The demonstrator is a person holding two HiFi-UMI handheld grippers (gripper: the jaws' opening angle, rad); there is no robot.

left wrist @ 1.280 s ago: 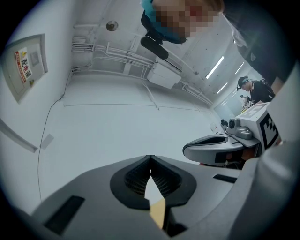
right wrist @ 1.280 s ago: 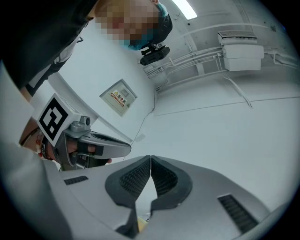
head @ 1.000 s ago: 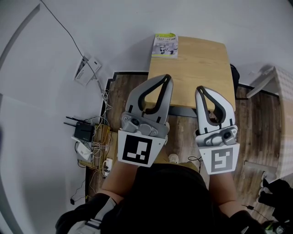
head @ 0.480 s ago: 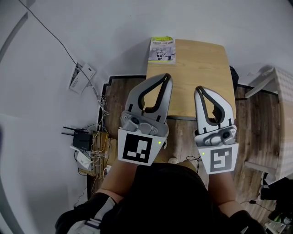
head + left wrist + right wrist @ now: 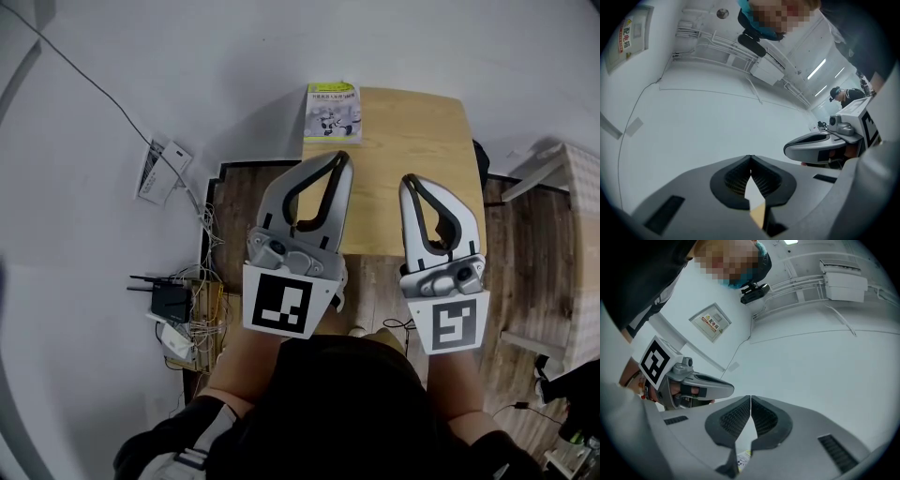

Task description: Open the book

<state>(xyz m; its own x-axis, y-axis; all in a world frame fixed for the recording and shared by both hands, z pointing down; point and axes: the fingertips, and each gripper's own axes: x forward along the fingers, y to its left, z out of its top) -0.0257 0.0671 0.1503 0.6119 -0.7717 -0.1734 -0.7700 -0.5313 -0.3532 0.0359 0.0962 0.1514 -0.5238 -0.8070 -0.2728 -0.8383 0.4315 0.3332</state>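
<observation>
Facing the desk (image 5: 412, 159) with left gripper (image 5: 337, 157) and right gripper (image 5: 410, 180) side by side, jaws pressed together, gripping nothing; book (image 5: 332, 112) closed, flat at far left corner.

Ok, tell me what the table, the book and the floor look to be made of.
Table: light wood or wood-look laminate, smooth and matte, going by its even pale tone and faint grain.
Book: paper, with a printed green-and-white cover. It is too small to judge the gloss.
Floor: dark brown planks, either wood or vinyl. Plank seams and streaky grain show.
</observation>
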